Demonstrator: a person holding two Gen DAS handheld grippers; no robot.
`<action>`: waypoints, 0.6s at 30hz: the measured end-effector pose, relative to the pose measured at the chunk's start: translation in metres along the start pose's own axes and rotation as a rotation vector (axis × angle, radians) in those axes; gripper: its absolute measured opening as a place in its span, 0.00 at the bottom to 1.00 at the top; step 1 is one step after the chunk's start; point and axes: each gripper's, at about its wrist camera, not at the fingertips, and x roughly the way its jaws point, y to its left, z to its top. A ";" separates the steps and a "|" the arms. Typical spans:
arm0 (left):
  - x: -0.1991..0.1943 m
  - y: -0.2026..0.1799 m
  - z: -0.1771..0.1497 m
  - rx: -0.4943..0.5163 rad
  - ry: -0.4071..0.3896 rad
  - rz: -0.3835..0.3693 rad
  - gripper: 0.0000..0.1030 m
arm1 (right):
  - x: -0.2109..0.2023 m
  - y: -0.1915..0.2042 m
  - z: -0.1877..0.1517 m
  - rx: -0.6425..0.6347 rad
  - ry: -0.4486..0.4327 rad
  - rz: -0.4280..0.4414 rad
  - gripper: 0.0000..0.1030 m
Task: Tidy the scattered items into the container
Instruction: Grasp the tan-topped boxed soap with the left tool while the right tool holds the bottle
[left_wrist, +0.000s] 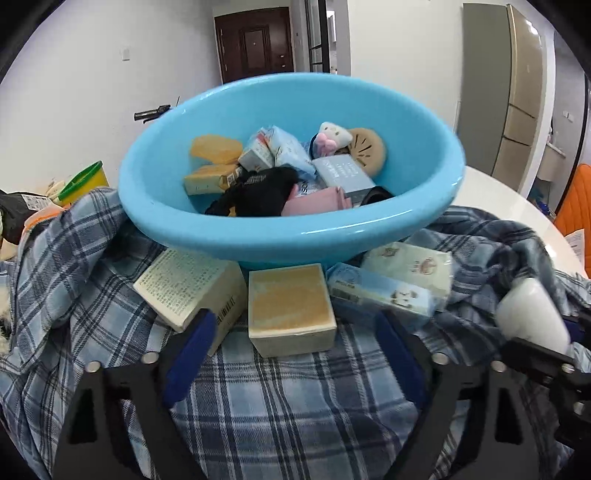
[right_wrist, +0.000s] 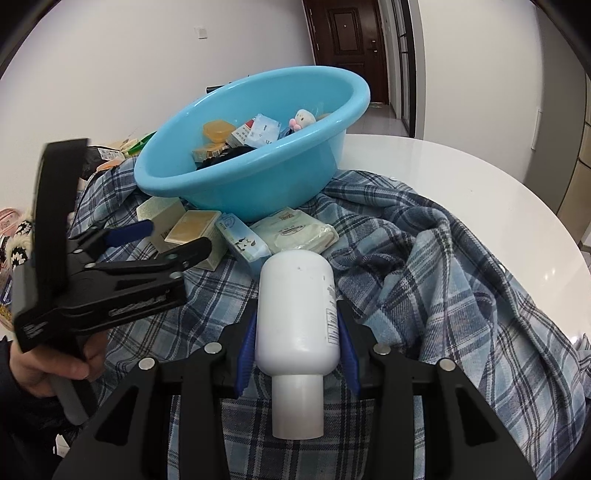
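A blue plastic basin (left_wrist: 295, 236) (right_wrist: 258, 177) sits on a plaid shirt (left_wrist: 280, 410) (right_wrist: 424, 266) and holds several small items. In front of it lie a cream box (left_wrist: 184, 288), a tan-topped box (left_wrist: 290, 306) (right_wrist: 195, 227), a blue tissue pack (left_wrist: 380, 291) (right_wrist: 242, 240) and a pale green tissue pack (left_wrist: 410, 264) (right_wrist: 295, 232). My left gripper (left_wrist: 295, 332) (right_wrist: 173, 234) is open, its fingers either side of the tan-topped box. My right gripper (right_wrist: 297, 332) is shut on a white bottle (right_wrist: 297, 314) (left_wrist: 532, 314), held above the shirt.
The shirt covers a round white table (right_wrist: 480, 173). At the left are a yellow-green tub (left_wrist: 83, 182), dark packets and a knitted item (right_wrist: 14, 240). An orange chair (left_wrist: 576, 206) stands at the right. A door and a fridge are behind.
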 end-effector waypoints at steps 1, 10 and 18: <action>0.003 0.000 0.000 0.000 0.009 0.007 0.81 | 0.000 0.000 0.000 0.001 0.000 -0.001 0.37; 0.015 0.002 0.001 -0.008 0.060 -0.016 0.54 | 0.002 0.001 0.000 -0.006 0.007 0.000 0.37; -0.013 0.006 -0.008 0.012 0.061 -0.039 0.53 | 0.005 0.006 0.000 -0.024 0.015 0.016 0.37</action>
